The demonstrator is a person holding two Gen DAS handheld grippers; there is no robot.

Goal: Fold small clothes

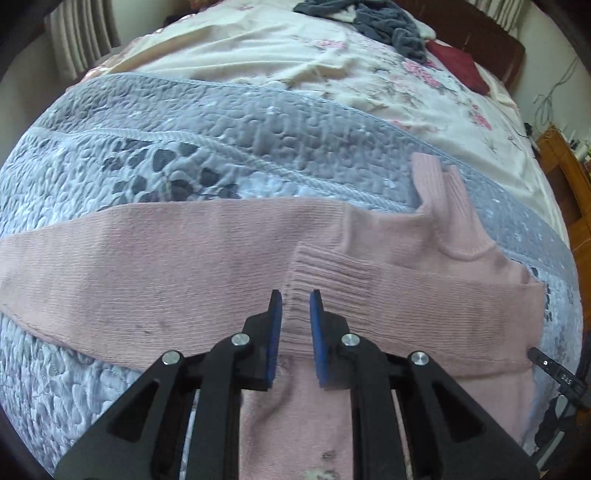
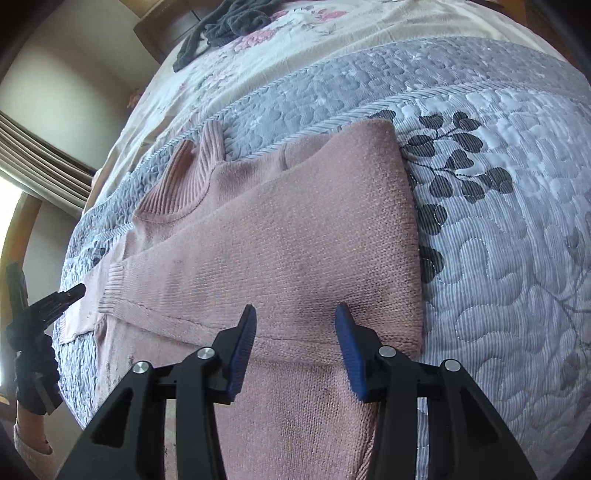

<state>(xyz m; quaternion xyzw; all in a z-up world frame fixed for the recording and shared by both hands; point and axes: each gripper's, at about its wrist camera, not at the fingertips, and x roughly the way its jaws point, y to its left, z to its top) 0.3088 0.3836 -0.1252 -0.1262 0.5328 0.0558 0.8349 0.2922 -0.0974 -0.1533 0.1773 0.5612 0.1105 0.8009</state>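
**A:** Where does the pink sweater lie?

**B:** Flat on the grey quilted bedspread, its ribbed collar pointing up the bed. One sleeve is already laid across the chest, and its ribbed cuff sits just below the collar. The other sleeve runs out sideways from the body.

**A:** And the tools?

**B:** The left tool has its blue pads a narrow way apart, straddling the ribbed cuff. I can't tell whether they pinch it or only frame it. The right tool stands wide apart over the folded sleeve, on the far side of the body from the cuff, holding nothing.

**A:** What could go wrong?

**B:** If the left tool lifts with knit caught between the pads, I judge the cuff would drag and the crossed sleeve would come undone. The knit looks soft and stretchy, so a pull on one layer may shift the layer beneath too. The right tool, if it closes on the fold edge, might take both layers or just the top one; either could skew the fold.

**A:** Any containers near the sweater?

**B:** None that I can see. Well beyond the collar, a dark grey heap of clothes lies loose on the floral sheet, in no basket or bin.
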